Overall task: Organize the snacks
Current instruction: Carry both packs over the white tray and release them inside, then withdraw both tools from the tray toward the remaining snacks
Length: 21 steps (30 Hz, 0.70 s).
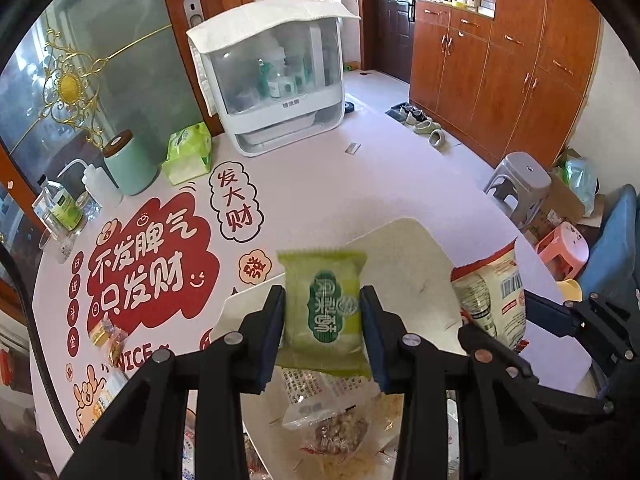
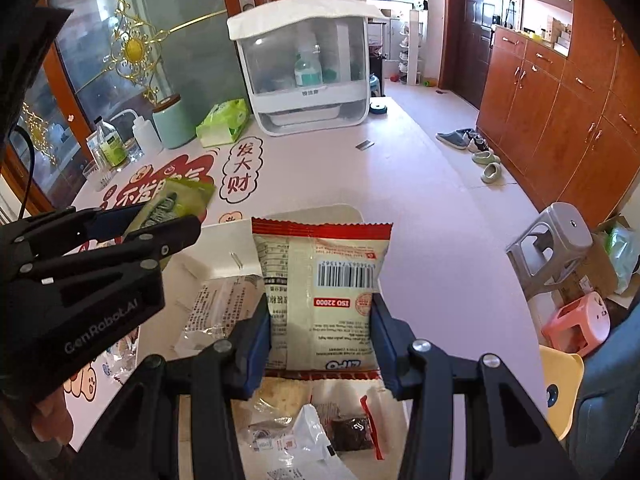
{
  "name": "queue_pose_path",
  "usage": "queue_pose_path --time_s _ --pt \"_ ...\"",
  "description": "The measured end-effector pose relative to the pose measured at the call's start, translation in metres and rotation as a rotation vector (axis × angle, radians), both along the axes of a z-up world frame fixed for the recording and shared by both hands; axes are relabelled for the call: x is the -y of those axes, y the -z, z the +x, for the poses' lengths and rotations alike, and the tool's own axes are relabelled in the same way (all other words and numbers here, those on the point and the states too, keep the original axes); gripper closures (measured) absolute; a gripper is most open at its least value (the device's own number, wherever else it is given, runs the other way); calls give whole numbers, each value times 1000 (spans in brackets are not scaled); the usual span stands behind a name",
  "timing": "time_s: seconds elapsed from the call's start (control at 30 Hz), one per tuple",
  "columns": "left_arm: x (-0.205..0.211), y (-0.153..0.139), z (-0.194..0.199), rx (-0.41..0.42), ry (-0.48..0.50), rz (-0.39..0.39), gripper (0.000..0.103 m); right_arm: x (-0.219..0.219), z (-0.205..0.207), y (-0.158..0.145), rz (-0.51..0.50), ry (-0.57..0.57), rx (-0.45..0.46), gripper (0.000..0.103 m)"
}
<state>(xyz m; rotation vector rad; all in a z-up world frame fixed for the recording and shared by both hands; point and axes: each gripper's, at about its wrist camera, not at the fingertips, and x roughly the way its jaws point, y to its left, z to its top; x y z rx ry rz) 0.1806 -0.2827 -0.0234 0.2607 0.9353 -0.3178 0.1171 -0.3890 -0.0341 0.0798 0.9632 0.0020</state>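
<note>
Clearly, cream packet reads "ISO 22000".

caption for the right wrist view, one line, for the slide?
Right hand-held gripper shut on a red-edged snack packet above the white tray; left hand-held gripper holds a green packet.

Left gripper clamps a green packet above a white tray of snacks; right gripper alongside grips a cream bag

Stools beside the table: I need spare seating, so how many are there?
2: a grey stool on the floor right of the table, and a pink stool just in front of it. Others may be hidden.
</note>
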Motion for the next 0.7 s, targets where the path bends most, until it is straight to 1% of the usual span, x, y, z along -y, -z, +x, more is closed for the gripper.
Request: queue_pose_path --time_s 0.07,0.1,0.13,0.2,0.3,0.47,0.7 --pt "3 2 1 6 6 13 62 -1 3 4 -4 -3 -14 56" --pt "3 2 0 8 9 20 48 -1 4 6 -4 -3 -23 56" --pt "4 2 0 14 11 29 31 0 5 8 -1 -2 -30 56" --pt "5 3 -3 35 17 45 18 1 7 13 14 -2 -51 55" --pt "7 5 -7 40 33 70 16 2 7 19 32 -2 -70 53" --pt "3 9 -11 17 35 72 16 0 3 22 36 0 -74 47" --pt "-9 4 -22 6 24 56 16 -4 -3 24 53 2 -88 46"
